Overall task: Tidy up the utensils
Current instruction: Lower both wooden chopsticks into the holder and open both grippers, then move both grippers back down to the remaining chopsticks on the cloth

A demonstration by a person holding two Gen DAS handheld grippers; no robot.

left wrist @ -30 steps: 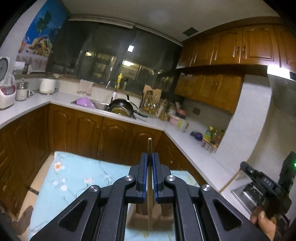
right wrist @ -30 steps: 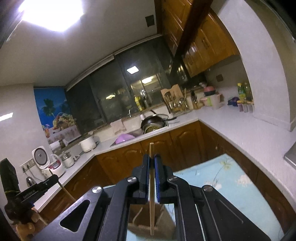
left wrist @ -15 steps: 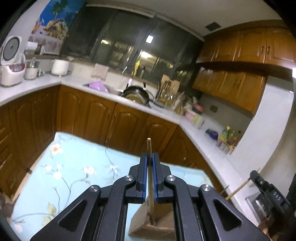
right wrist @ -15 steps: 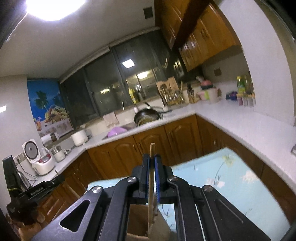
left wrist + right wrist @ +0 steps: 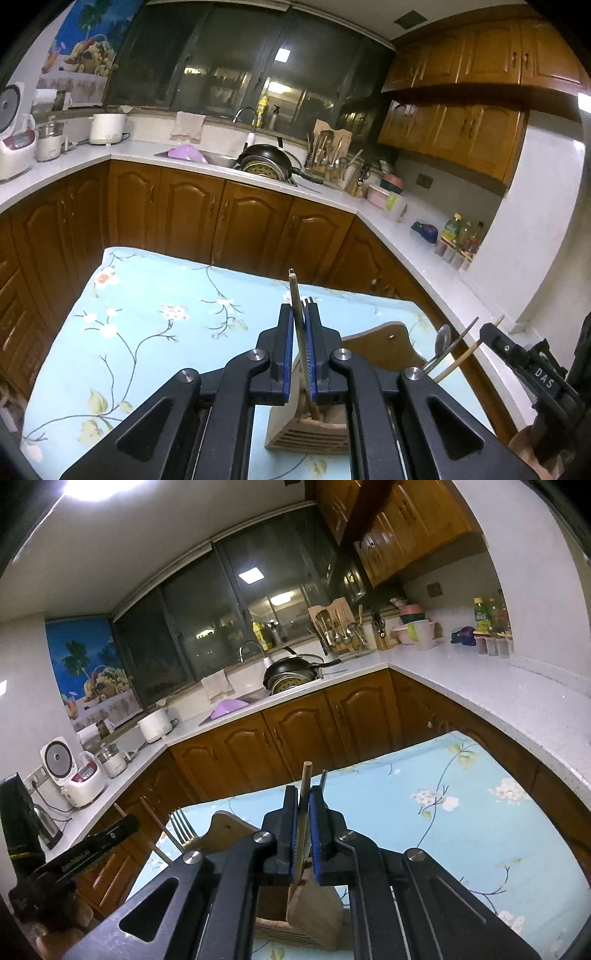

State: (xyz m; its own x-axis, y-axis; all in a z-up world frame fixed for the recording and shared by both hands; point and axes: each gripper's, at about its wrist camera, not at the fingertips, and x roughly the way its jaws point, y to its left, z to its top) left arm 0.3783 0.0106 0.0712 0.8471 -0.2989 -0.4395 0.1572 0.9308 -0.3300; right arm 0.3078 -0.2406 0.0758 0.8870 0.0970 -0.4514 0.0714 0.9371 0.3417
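Lowering both chopsticks, left gripper (image 5: 298, 347) pinching one chopstick (image 5: 294, 295), right gripper (image 5: 303, 827) another, I'd aim at the holder (image 5: 310, 432) bottom-centre.

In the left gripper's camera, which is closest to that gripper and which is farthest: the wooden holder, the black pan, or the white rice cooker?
From the left gripper:
1. Wooden holder, right under the fingers on the blue flowered cloth.
2. Black pan, straight ahead by the sink on the far counter.
3. White rice cooker, far off on the left counter.

The pan and the cooker are both far away, so their order is less sure.
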